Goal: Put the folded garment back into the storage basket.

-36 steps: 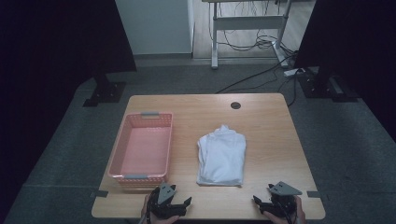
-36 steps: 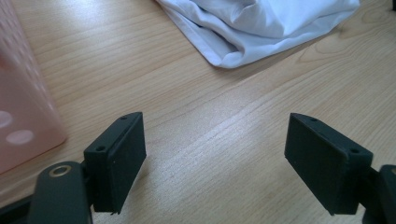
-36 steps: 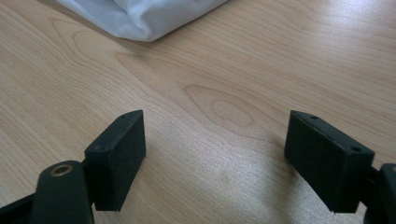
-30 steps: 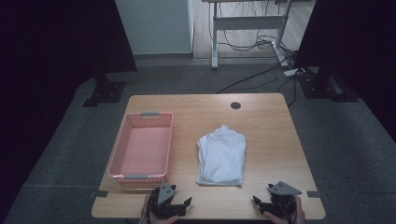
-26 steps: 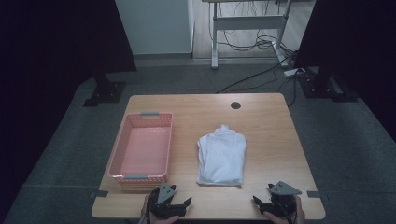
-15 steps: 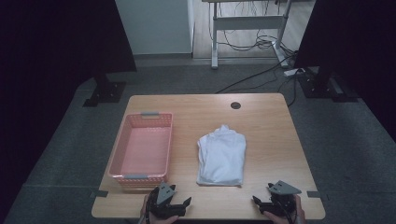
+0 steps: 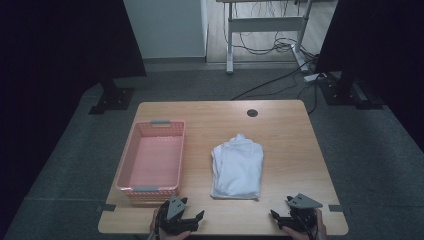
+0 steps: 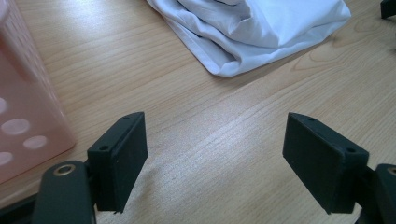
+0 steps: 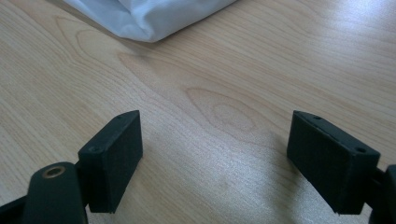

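Since it lies folded in several loose layers at the middle of the light wooden table [image 7: 280, 125], the white folded cotton garment [image 7: 237, 167] will likely handle as something soft, light and limp: it should sag and come unfolded wherever it is not supported. It sits just right of the pink perforated plastic basket [image 7: 151, 162], apart from it, with its near edge short of the table's near rim. The left gripper [image 7: 184, 223] rests at the near edge, left of the garment's near corner, its jaws spread wide with nothing between them. The right gripper [image 7: 292, 221] sits at the near edge to the right, also spread wide and empty. In the left gripper view the garment's [image 8: 252, 32] stacked hems show as a rounded fold at the corner. My judgement is that the best hold is at the two near corners, pinching through all layers at once, one gripper per corner, so the fold keeps its shape when lifted. Cloth on smooth wood may slide before the jaws close.
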`<action>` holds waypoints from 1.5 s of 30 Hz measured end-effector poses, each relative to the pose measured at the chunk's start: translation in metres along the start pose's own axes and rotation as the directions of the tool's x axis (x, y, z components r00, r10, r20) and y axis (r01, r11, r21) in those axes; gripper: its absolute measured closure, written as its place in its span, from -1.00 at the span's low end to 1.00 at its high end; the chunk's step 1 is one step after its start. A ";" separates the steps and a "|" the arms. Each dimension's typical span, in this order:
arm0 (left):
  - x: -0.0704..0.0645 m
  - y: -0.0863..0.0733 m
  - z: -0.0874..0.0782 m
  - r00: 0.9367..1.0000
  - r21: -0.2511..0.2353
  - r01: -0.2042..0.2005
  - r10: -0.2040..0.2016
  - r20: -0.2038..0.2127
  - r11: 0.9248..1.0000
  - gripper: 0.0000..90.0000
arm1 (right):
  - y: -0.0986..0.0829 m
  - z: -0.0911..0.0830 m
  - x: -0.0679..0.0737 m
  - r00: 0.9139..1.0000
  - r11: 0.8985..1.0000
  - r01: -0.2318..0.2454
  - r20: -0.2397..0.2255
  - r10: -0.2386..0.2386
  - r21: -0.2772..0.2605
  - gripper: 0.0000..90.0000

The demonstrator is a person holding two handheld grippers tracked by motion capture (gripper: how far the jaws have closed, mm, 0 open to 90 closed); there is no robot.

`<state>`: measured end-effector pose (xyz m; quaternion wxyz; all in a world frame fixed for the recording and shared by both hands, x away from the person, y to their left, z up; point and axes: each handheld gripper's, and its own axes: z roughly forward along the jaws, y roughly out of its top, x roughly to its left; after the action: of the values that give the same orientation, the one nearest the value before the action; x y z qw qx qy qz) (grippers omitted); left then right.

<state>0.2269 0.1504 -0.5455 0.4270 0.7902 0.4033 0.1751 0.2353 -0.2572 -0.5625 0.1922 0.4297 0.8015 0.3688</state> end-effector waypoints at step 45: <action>-0.009 0.041 0.006 0.999 -0.038 -0.023 0.022 -0.033 0.999 -0.53 | -0.001 0.001 0.002 1.000 1.000 -0.004 0.004 0.004 -0.007 -0.61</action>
<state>0.2446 0.1274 -0.5150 0.4336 0.7832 0.3979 0.2006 0.2344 -0.2558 -0.5632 0.1947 0.4313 0.7991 0.3709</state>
